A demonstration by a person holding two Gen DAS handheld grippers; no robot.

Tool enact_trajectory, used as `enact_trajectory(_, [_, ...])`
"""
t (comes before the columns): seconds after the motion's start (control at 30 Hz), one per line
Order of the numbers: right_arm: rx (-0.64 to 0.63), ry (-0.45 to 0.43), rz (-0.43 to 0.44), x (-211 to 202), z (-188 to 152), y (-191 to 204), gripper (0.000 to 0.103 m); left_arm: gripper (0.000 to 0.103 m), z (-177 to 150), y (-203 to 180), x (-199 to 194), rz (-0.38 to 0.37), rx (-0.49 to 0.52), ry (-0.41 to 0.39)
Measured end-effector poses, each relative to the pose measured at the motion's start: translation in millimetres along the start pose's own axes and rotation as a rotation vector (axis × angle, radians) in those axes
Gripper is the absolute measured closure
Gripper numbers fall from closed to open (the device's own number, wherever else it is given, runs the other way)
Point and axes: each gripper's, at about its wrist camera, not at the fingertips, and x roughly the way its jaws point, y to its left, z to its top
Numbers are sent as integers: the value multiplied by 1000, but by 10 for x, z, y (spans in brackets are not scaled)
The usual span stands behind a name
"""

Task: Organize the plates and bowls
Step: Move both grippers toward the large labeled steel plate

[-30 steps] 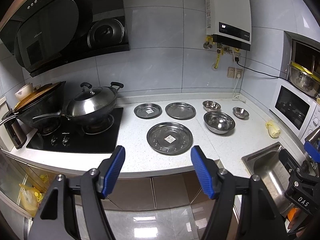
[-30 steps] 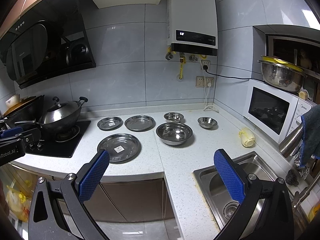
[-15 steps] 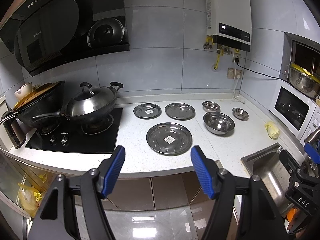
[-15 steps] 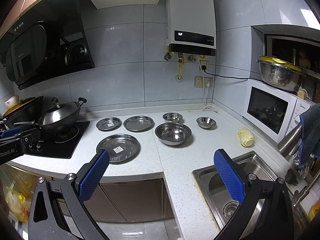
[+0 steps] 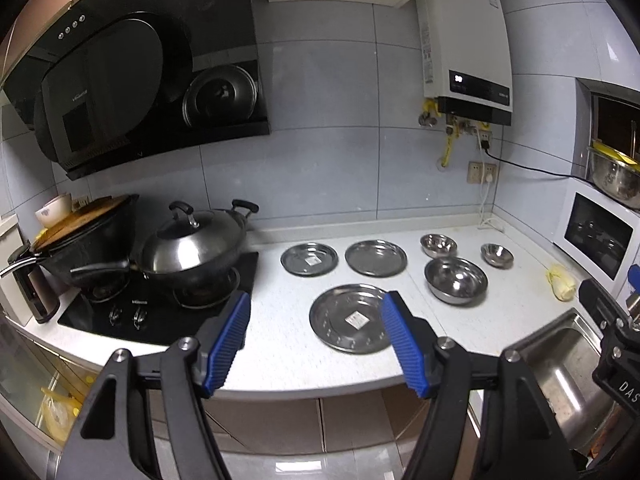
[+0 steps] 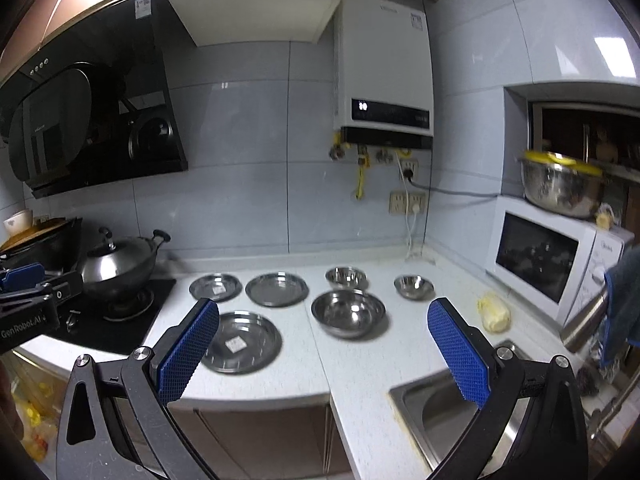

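On the white counter lie three steel plates: a large plate (image 5: 352,323) (image 6: 239,341) in front, and two smaller plates (image 5: 309,259) (image 5: 375,257) behind it. To their right stand three steel bowls: a large bowl (image 5: 455,280) (image 6: 348,313) and two small bowls (image 5: 438,244) (image 5: 497,254). My left gripper (image 5: 316,344) is open and empty, in the air before the counter edge, in front of the large plate. My right gripper (image 6: 324,356) is open and empty, in front of the large bowl.
A black hob (image 5: 160,312) with a lidded wok (image 5: 192,246) and a dark pan (image 5: 86,232) is at the left. A sink (image 6: 460,408) is at the front right, a microwave (image 6: 548,264) beyond it. A yellow cloth (image 6: 494,314) lies by the microwave.
Both grippers have moved forward toward the counter and tilted slightly up; the plates and bowls now sit lower and closer in both views. Nothing on the counter has moved.
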Motion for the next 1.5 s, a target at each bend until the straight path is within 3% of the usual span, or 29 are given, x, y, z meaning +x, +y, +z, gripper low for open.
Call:
enact_trajectory(0.27, [2,-5,-33,116,31,212,1,36,103,262,220,-32,-12,-4])
enact_trajectory(0.53, [-17,-16,-58,433,95,271,1,36,243,278,619,-32,-8,-6])
enact_trajectory(1.03, [-55,17,90,1992,220,164,1,36,687,-316,2110,37,-37,6])
enact_trajectory(1.33, [-65,123,170,2747,112,228,1,36,603,-425,2830,71,-16,119])
enact_trajectory(1.5, [-51,208,160,3083,-81,334,1,36,456,-336,3284,54,6,188])
